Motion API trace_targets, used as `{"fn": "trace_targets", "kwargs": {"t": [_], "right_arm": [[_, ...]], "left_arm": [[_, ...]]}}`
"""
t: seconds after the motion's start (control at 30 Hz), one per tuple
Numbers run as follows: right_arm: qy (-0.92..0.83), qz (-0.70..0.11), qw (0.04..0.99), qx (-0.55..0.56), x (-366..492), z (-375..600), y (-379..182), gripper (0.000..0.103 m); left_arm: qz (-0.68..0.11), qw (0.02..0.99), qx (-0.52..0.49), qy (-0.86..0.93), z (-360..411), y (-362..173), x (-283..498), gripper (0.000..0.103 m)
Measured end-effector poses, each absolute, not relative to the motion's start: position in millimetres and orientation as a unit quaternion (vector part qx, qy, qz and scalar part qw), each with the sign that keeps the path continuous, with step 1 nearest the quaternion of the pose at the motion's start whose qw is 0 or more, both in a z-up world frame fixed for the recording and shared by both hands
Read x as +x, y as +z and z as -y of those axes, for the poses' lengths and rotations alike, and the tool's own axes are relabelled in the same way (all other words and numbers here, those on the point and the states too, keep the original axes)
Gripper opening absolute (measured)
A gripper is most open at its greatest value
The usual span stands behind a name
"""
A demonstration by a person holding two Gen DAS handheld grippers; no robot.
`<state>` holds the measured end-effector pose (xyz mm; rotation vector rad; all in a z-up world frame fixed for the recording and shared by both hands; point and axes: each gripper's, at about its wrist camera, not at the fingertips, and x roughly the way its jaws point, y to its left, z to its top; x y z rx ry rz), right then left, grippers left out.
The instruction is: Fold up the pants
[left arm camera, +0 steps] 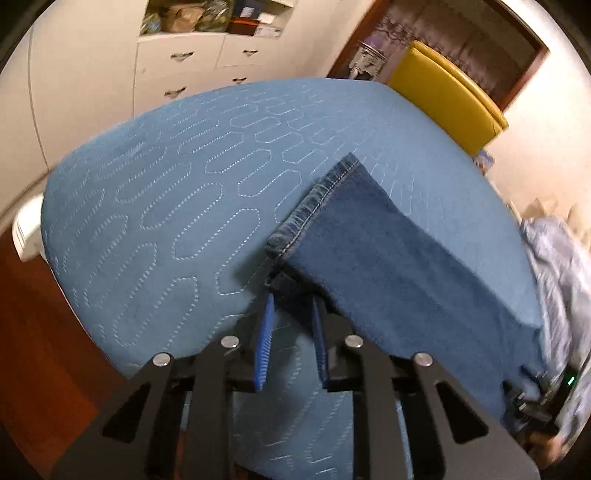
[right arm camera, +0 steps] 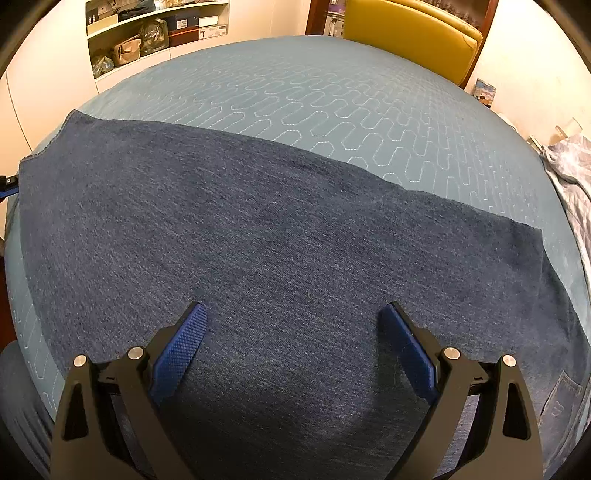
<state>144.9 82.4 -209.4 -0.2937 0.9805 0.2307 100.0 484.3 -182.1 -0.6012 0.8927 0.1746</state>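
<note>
Dark blue jeans (right arm camera: 280, 229) lie spread flat on the light blue quilted bed cover (right arm camera: 332, 96). In the left wrist view one leg (left arm camera: 388, 258) runs from the hem (left arm camera: 314, 195) down to the right. My left gripper (left arm camera: 293, 295) is shut on the near corner of that hem, with denim bunched between its blue pads (left arm camera: 266, 332). My right gripper (right arm camera: 293, 308) hovers over the middle of the jeans, jaws wide open and nothing between its fingers (right arm camera: 184, 343). A back pocket (right arm camera: 561, 395) shows at the lower right.
A yellow padded headboard (right arm camera: 413, 33) stands at the bed's far side. White drawers (left arm camera: 192, 62) and shelves with boxes and bags (right arm camera: 147, 33) line the far wall. A crumpled pale cloth (right arm camera: 572, 166) lies off the bed's right edge. Red-brown floor (left arm camera: 29, 314) is on the left.
</note>
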Motion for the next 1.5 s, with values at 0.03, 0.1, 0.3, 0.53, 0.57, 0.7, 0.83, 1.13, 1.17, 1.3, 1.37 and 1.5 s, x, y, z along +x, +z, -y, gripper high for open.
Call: {"fn": "trace_targets", "kwargs": {"t": [0.03,0.1,0.3,0.53,0.57,0.7,0.83,1.13,1.17,1.3,1.37,1.5], "right_arm": [[0.111,-0.468,0.866,-0.139,144,-82,-210,0.091],[0.112,-0.468,0.866,-0.137,143,-78,-210,0.091],[0.117,-0.468,0.865,-0.135,143,-72,-209,0.091],[0.124,-0.467,0.865,-0.138,141,-65,-208,0.091],[0.124,-0.466,0.865,-0.138,140,-65,-208,0.091],[0.126,-0.465,0.865,-0.142,135,-61,-209,0.091],[0.13,-0.463,0.865,-0.143,133,-58,-209,0.091],[0.128,-0.458,0.869,-0.136,126,-50,-204,0.092],[0.125,-0.456,0.87,-0.136,125,-48,-202,0.092],[0.115,-0.425,0.886,-0.145,112,-56,-180,0.092],[0.117,-0.419,0.89,-0.138,109,-63,-170,0.092],[0.124,-0.411,0.893,-0.136,103,-88,-155,0.092]], "left_arm": [[-0.424,0.851,-0.3,0.074,-483,-183,102,0.021],[-0.421,0.845,-0.321,0.081,-486,-188,102,0.023],[-0.392,0.817,-0.41,0.098,-501,-196,96,0.006],[-0.365,0.793,-0.482,0.069,-523,-211,78,0.003],[-0.366,0.792,-0.484,0.07,-524,-214,76,0.003],[-0.349,0.789,-0.503,0.058,-527,-221,70,0.003],[-0.34,0.784,-0.517,0.048,-528,-224,69,0.008],[-0.299,0.83,-0.467,0.051,-532,-175,46,0.025],[-0.303,0.841,-0.447,0.035,-524,-167,55,0.023],[-0.325,0.851,-0.413,0.0,-504,-159,86,0.018],[-0.367,0.839,-0.401,0.027,-501,-173,98,0.018],[-0.403,0.817,-0.408,0.068,-511,-194,90,0.002]]}}
